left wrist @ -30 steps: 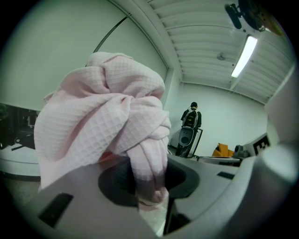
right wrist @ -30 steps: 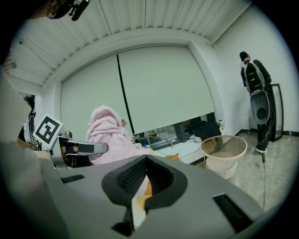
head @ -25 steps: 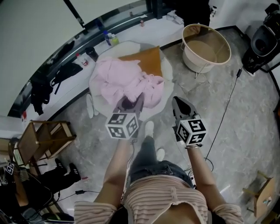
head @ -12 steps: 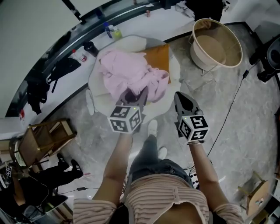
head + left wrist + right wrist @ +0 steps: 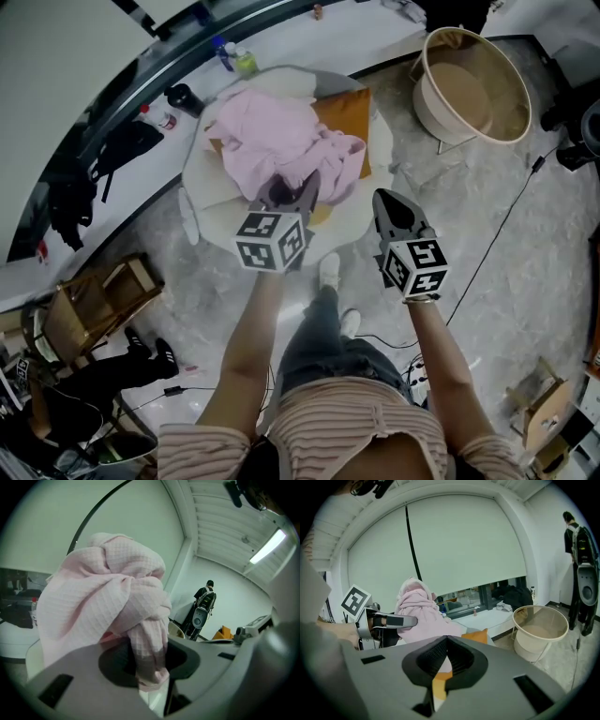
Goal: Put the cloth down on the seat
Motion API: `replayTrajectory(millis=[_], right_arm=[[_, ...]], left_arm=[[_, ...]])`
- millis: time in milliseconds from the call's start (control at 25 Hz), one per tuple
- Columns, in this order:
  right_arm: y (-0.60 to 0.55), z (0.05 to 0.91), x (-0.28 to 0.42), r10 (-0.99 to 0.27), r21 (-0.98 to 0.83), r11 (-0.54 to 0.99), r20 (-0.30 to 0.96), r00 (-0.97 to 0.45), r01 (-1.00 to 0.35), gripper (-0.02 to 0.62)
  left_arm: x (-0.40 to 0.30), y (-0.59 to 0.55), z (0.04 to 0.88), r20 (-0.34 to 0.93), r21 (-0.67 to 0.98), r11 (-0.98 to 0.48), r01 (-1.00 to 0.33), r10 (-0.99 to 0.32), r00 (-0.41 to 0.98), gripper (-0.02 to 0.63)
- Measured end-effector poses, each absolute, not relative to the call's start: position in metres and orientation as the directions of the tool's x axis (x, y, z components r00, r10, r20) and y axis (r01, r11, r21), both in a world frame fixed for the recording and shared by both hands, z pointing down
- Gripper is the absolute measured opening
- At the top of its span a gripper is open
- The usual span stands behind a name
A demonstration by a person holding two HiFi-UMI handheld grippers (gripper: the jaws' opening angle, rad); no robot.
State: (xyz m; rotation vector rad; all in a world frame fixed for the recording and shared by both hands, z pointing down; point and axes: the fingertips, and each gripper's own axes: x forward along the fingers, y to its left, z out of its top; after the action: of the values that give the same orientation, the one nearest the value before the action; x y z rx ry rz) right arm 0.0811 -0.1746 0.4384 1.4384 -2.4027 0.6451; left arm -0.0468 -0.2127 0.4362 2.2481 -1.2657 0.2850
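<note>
Fingers of your left gripper (image 5: 305,187) pinched a fold of the pink cloth (image 5: 277,141) in the head view. The cloth draped over the round white seat (image 5: 199,192) and its orange cushion (image 5: 343,112) at upper centre. Your right gripper (image 5: 382,199) hung to the right, off the seat's edge. In the left gripper view, the cloth (image 5: 105,597) bulged up from the clamped jaws. In the right gripper view, the jaws were pressed together, empty, with the cloth (image 5: 419,604) left of centre.
</note>
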Motion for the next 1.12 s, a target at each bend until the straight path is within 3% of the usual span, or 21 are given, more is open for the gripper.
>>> replayTrajectory(millis=[1120], right_arm=[[-0.282, 0.516, 0.041, -0.690, -0.207, 0.441, 0.543, -0.478, -0.873, 0.008]], left_arm=[[-0.053, -0.323, 0.542, 0.519, 0.447, -0.312, -0.838, -0.673, 0.527, 0.121]])
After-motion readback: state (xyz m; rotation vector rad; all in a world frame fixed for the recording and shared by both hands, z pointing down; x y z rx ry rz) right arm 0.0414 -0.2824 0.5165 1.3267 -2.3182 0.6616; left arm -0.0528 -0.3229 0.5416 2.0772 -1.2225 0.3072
